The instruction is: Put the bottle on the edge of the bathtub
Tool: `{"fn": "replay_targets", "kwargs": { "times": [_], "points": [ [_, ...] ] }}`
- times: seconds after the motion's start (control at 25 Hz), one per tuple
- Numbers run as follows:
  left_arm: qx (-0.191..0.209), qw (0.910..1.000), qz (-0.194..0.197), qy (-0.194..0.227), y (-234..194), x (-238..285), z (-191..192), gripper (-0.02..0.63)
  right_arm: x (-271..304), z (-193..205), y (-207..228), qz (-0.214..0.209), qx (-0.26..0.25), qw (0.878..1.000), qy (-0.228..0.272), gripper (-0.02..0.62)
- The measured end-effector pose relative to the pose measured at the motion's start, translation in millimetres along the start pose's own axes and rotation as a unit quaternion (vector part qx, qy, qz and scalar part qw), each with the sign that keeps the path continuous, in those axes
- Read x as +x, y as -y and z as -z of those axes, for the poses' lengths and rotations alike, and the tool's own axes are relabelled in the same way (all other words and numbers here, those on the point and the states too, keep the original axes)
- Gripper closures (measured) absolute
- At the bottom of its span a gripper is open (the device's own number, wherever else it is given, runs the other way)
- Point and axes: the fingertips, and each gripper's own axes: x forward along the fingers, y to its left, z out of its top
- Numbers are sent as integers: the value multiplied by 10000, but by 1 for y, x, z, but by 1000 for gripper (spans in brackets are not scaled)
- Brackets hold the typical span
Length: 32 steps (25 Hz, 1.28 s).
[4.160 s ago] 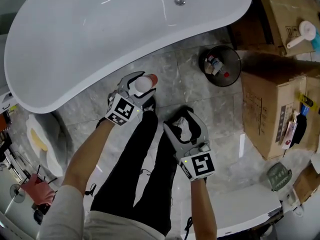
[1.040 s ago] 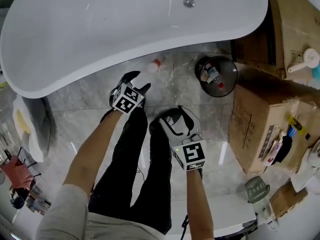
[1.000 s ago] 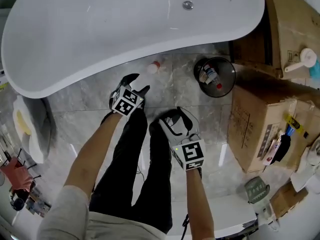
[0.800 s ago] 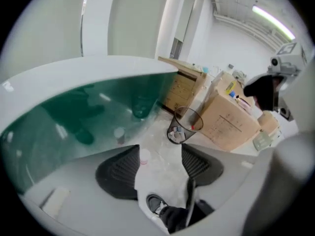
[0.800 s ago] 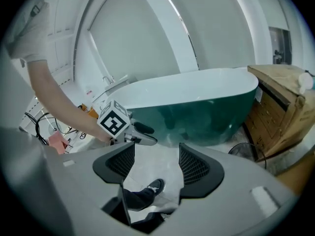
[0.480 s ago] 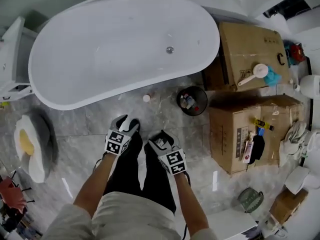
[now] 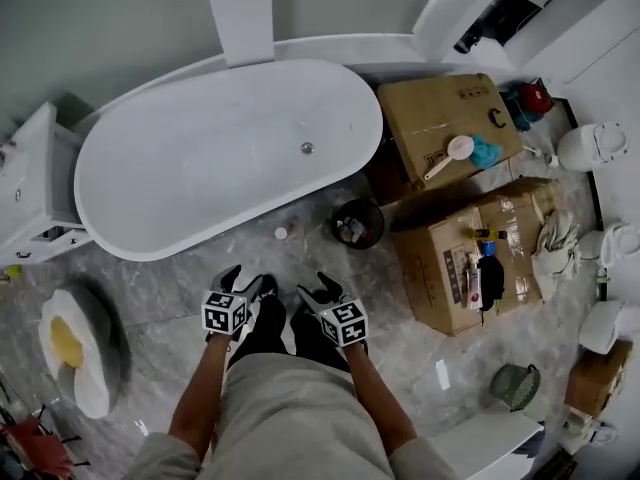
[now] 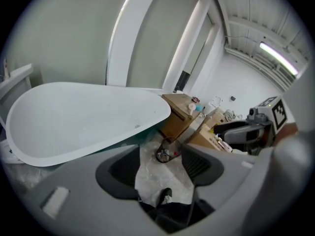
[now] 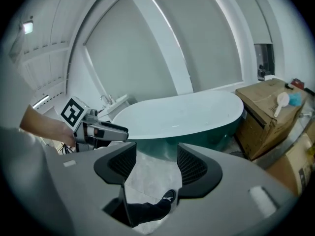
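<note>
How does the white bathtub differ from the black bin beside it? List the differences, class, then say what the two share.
Colour: the bathtub is white, the bin is black.
Shape and size: the bathtub is long and oval, the bin small and round.
Contents: the bathtub shows only its drain, while the bin holds rubbish.
Shared: both are open at the top and stand on the grey stone floor.

From where I stand, grey marble floor [image 7: 180, 278] spreads all round. A black waste bin [image 7: 357, 224] holding litter stands at 12 o'clock. 2 cardboard boxes sit close together: the far box [image 7: 430, 118] at 1 o'clock carries a white long-handled scoop [image 7: 447, 154], the near box [image 7: 450, 268] at 2 o'clock. A fried-egg cushion [image 7: 75, 348] lies at 9 o'clock.
</note>
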Motion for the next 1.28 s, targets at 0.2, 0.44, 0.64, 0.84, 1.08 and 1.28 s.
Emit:
{"fn": "replay_targets", "kwargs": {
  "times": [0.2,0.44,0.64,0.84,1.08,1.28],
  "points": [
    [-12,9996,224,192,21,-15,-27,288,-24,-21,7,373,324,9985,253,381],
    [534,9972,519,-61,35,-4,-29,339,-22,-28,7,414,281,9987,113,424],
    [610,9958,657,-170,46,-1,-25,394,-19,-27,14,561,333,9979,7,515],
    [722,9956,560,-220,43,-5,-25,462,-11,-25,13,437,392,9983,-35,539],
    [599,9972,428,-155,33,-17,-25,527,0,-20,-1,305,374,9987,-158,591],
    [732,9967,315,-179,31,-19,-21,548,-1,-16,1,392,328,9984,-232,594]
  ]
}}
